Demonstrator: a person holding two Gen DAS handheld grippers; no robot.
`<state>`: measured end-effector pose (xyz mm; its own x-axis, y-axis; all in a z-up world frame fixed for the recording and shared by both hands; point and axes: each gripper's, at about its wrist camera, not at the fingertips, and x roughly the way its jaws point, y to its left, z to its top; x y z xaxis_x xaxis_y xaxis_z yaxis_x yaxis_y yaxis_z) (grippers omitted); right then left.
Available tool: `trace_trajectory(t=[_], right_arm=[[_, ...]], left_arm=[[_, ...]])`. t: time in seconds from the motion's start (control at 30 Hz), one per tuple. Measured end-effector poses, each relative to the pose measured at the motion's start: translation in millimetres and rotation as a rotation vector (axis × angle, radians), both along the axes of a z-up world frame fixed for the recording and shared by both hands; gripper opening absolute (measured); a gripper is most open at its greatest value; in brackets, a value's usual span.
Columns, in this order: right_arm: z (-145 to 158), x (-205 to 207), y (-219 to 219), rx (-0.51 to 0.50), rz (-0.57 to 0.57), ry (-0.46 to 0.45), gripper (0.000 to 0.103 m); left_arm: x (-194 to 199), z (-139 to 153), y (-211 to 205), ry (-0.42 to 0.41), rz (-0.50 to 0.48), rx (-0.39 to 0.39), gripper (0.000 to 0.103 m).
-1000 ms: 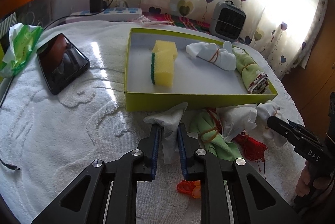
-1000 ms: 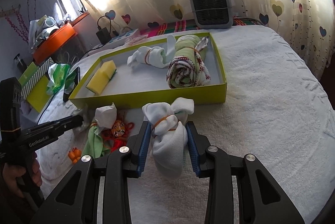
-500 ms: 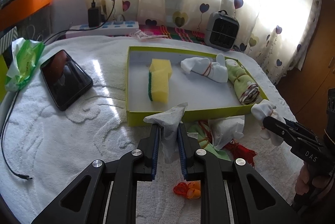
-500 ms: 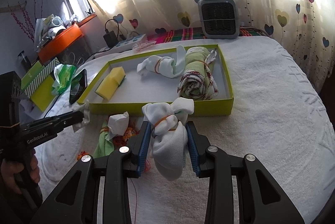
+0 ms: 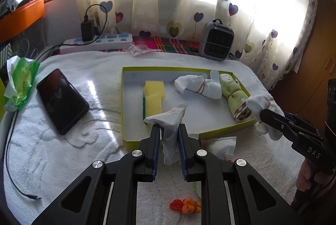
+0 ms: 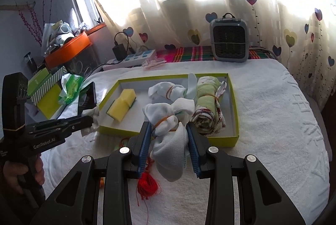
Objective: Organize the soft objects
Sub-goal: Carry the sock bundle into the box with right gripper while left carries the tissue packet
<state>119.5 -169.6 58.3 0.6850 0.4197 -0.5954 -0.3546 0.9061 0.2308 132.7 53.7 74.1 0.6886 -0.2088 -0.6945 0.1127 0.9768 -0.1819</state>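
My left gripper (image 5: 169,130) is shut on a white tissue wad (image 5: 171,120), held above the front edge of the yellow-green box (image 5: 159,142). My right gripper (image 6: 168,130) is shut on a white sock bundle (image 6: 169,132) tied with a rubber band, held above the box's front wall (image 6: 210,140). Inside the box lie a yellow sponge (image 5: 153,100), a white sock bundle (image 5: 198,87) and a rolled green towel (image 5: 236,96). The right gripper with its sock bundle also shows in the left wrist view (image 5: 262,113), at the box's front right corner.
A black phone (image 5: 61,96) and a green tissue pack (image 5: 19,84) lie left on the white towel. A white wad (image 5: 220,145), red tassel (image 6: 147,183) and orange toy (image 5: 187,205) lie in front of the box. A grey heater (image 5: 216,44) and power strip (image 5: 98,43) stand behind.
Both grippers have risen and moved forward toward the box, each still holding its item. The tissue and sock bundle now hang over the box's front edge.
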Motion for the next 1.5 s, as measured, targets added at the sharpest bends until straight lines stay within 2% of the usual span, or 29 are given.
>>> trace_trajectory(t=[0.5,0.83,0.93,1.13,1.5], right_arm=[[-1.3,33.6,12.7,-0.003,0.022,0.022,0.036],[-14.1,57.3,27.0,-0.027,0.051,0.059,0.036],[-20.0,63.8,30.8,-0.036,0.063,0.074,0.036],[-30.7,75.5,32.7,-0.046,0.062,0.1,0.036],[-36.0,80.5,41.4,-0.08,0.11,0.087,0.036]], left_arm=[[30.6,3.1,2.1,0.004,0.0,-0.003,0.016],[60.1,3.6,13.1,0.012,0.022,0.002,0.016],[67.3,4.6,13.9,0.004,0.033,0.032,0.016],[81.8,2.0,15.9,0.016,0.029,0.023,0.016],[97.5,-9.3,17.3,0.04,0.04,0.036,0.016]])
